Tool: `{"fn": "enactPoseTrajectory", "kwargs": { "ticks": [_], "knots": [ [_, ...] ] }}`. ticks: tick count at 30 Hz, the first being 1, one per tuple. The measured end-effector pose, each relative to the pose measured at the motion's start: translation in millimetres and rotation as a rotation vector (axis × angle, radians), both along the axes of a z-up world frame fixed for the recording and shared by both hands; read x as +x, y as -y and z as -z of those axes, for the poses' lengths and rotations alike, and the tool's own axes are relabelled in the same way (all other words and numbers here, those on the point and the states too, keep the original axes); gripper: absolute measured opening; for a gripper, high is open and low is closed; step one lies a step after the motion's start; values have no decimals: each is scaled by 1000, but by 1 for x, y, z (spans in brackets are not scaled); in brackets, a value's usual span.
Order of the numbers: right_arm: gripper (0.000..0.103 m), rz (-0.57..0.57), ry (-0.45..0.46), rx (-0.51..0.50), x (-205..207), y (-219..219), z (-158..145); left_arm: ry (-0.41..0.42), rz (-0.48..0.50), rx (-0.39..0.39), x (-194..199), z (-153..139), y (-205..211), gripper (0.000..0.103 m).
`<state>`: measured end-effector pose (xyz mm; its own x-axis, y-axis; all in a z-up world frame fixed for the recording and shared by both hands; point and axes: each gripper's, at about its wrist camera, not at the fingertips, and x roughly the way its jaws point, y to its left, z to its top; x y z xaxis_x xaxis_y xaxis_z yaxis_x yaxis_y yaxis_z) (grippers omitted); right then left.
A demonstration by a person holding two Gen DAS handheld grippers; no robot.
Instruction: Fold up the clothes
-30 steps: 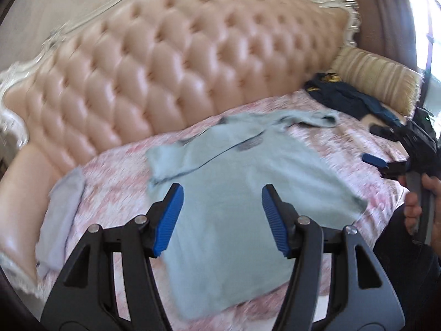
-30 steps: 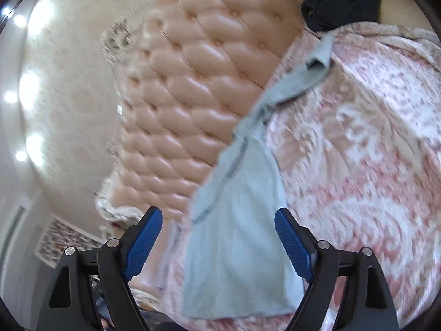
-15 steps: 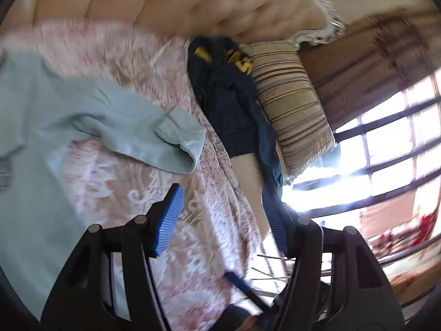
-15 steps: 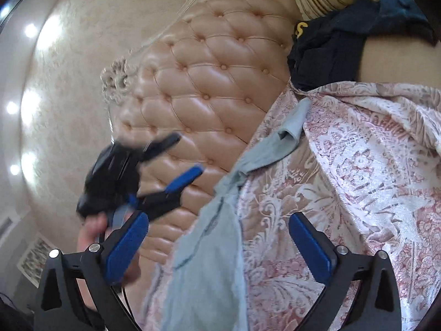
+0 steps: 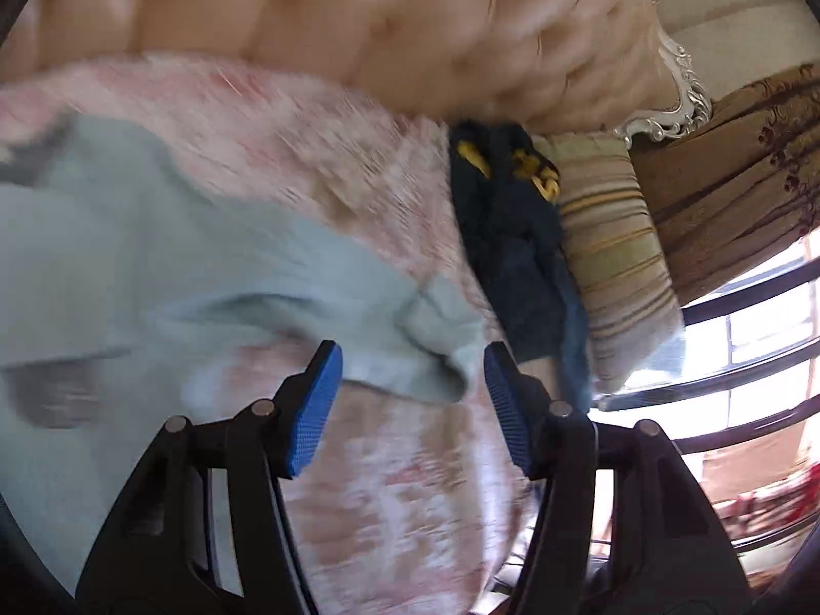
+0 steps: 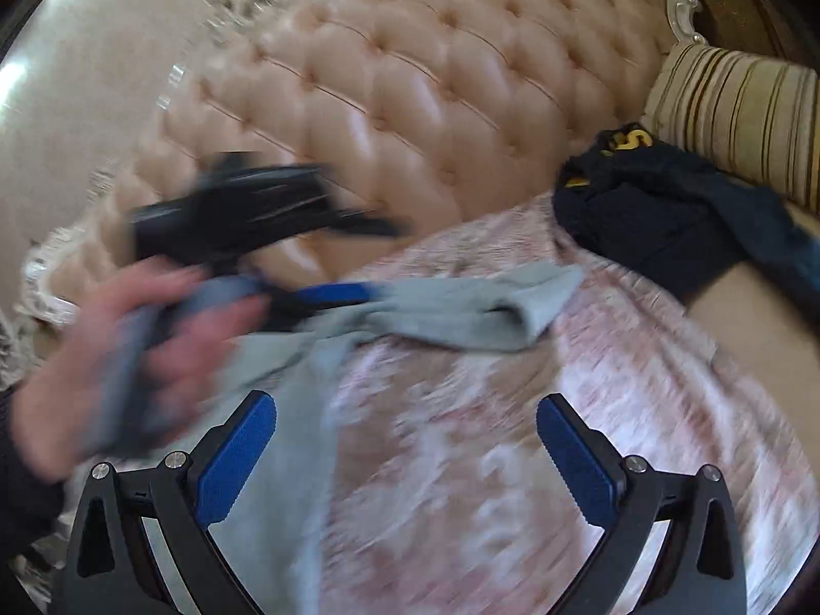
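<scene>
Left tongs (image 5: 410, 400) swung from the light-blue cotton shirt's (image 5: 154, 266) body to its sleeve cuff (image 5: 441, 343), spread, bracketing it; right tongs (image 6: 405, 456) spread, empty. Sleeve fold next, likely.

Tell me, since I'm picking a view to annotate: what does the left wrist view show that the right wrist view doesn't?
Only left wrist: the window and curtain. Only right wrist: the left hand holding the left gripper, and the wall. Both share: the shirt sleeve, the dark garment, the striped pillow, the headboard and the bedspread.
</scene>
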<state>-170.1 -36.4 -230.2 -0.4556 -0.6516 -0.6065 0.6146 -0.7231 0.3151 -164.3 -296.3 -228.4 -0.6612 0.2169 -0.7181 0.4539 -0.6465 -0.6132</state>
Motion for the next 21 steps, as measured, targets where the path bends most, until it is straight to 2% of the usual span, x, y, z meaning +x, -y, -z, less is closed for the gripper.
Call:
{"fn": "enactPoseTrajectory", "kwargs": {
  "ticks": [1,4,5,7,8,9,12,15,19,21],
  "knots": [
    [103,19,-40,91,-16,11,0,3,-19,-58,24,-8,5,60],
    [103,21,-248,342,-40,43,-3,5,-90,-135,109,-20,7,61],
    [100,3,-281,399,-47,51,1,7,-116,-155,139,-23,7,61],
    [74,-36,-344,514,-60,69,10,21,-171,-179,201,-24,-1,62],
    [52,-67,-350,566,-63,75,16,32,-187,-191,223,-25,-5,62],
    [44,-93,-355,613,-67,80,24,47,-204,-198,249,-25,-9,62],
    [43,-158,-310,640,-74,83,37,86,-282,-195,318,-19,-12,61],
    [46,-218,-274,610,-77,79,41,109,-370,-181,376,-16,-4,62],
    [44,-236,-209,623,-95,86,48,73,-436,-162,409,-16,6,62],
    [26,-259,-177,634,-104,90,51,59,-439,-156,413,-16,7,62]
  ]
}}
